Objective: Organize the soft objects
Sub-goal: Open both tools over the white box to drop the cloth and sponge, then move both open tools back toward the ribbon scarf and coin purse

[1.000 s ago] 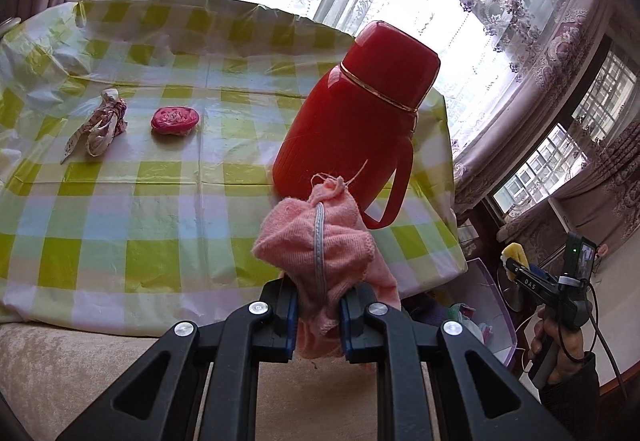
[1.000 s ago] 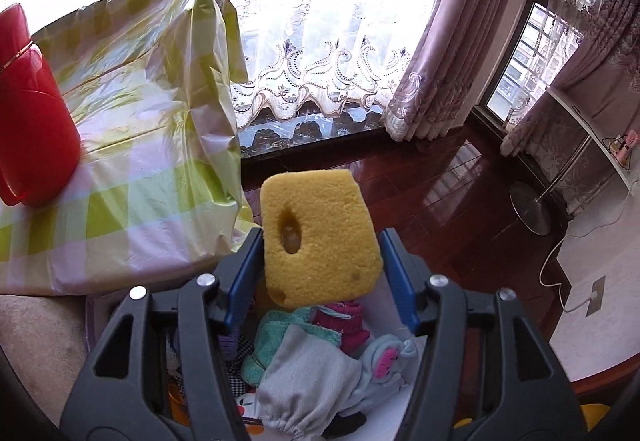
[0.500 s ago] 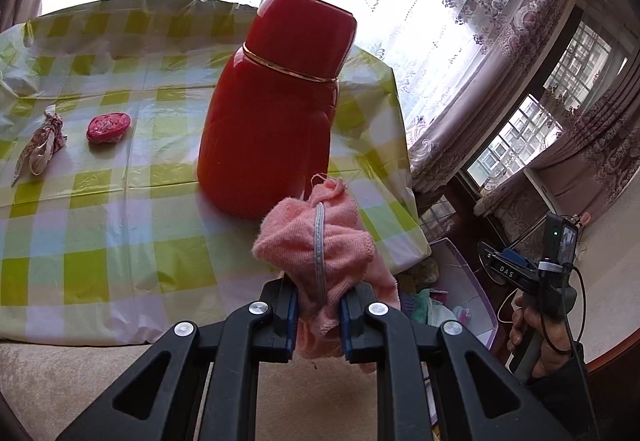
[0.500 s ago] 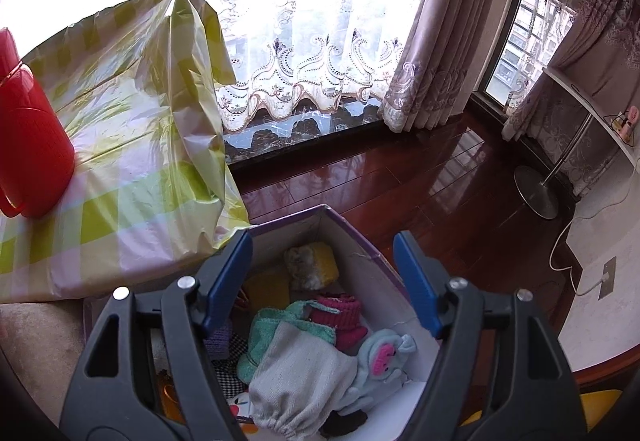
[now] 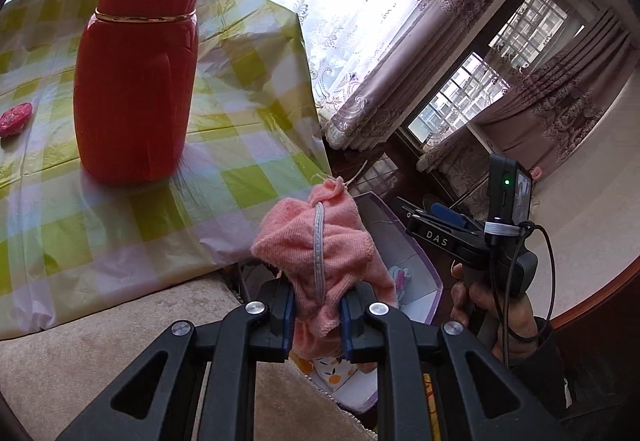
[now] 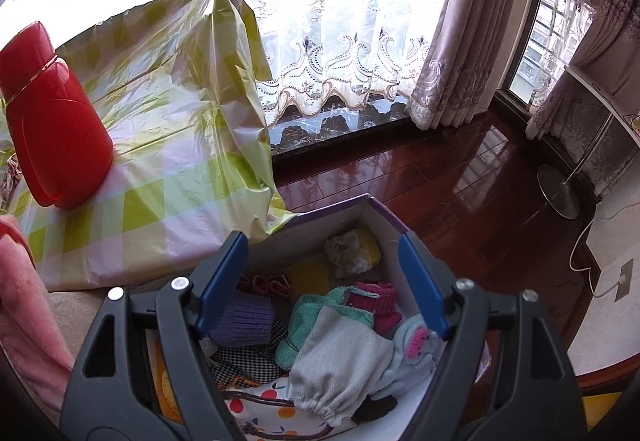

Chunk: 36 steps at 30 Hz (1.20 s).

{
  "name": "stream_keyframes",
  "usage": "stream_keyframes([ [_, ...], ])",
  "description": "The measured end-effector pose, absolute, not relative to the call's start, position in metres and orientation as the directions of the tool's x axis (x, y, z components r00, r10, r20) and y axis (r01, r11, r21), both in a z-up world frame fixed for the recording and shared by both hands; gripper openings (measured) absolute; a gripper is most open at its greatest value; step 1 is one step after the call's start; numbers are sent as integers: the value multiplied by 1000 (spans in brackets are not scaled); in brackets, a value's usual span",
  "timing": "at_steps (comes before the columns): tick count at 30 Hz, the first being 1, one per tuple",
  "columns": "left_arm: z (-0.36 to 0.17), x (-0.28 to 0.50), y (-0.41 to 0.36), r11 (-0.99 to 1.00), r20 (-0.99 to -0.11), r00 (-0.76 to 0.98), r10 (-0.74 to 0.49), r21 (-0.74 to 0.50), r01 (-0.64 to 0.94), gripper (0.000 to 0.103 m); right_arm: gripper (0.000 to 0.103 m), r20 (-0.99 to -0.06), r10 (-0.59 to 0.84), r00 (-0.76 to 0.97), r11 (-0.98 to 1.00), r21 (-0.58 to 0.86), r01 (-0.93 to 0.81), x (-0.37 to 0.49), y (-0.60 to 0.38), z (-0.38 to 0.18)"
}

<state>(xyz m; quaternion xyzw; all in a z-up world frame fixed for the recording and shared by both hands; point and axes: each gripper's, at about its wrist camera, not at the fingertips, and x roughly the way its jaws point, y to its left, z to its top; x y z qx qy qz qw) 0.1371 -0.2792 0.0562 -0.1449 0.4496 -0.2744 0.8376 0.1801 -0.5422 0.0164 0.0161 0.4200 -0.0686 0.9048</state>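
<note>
Beside the checked tabletop, the left gripper pinches a pink knitted garment between its blue pads, the cloth bunched above the jaws and hanging below them, over the near end of a purple-rimmed storage box on the floor. Right of it, a hand holds the right gripper, whose jaws are opening with nothing between them, above that same box. Inside lie a yellow sponge, a yellowish scrubbing pad, a purple knitted piece, a teal cloth, a grey drawstring pouch and a dark pink sock. On the tabletop a red thermos jug stands upright, with a small pink item well apart at the left edge.
</note>
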Motion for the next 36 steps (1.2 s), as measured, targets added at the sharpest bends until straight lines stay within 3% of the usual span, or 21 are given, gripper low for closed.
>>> stream_keyframes([
  [1,54,138,-284,795,-673,423,-607,-501,343,25,80,-762,-106,639,990,-25,136,180,-542,17],
  [3,46,141,-291,794,-689,397,-606,-500,345,51,80,-761,-97,641,991,-17,131,179,-540,19],
  [4,43,141,-292,801,-698,395,-597,-495,335,55,80,-760,-93,643,992,-14,127,180,-539,20],
  [18,35,136,-244,850,-715,463,-524,-478,223,56,80,-763,10,646,999,30,20,170,-496,28],
  [36,28,117,-84,895,-734,616,-285,-434,-103,56,80,-798,266,540,942,97,-320,150,-330,28],
])
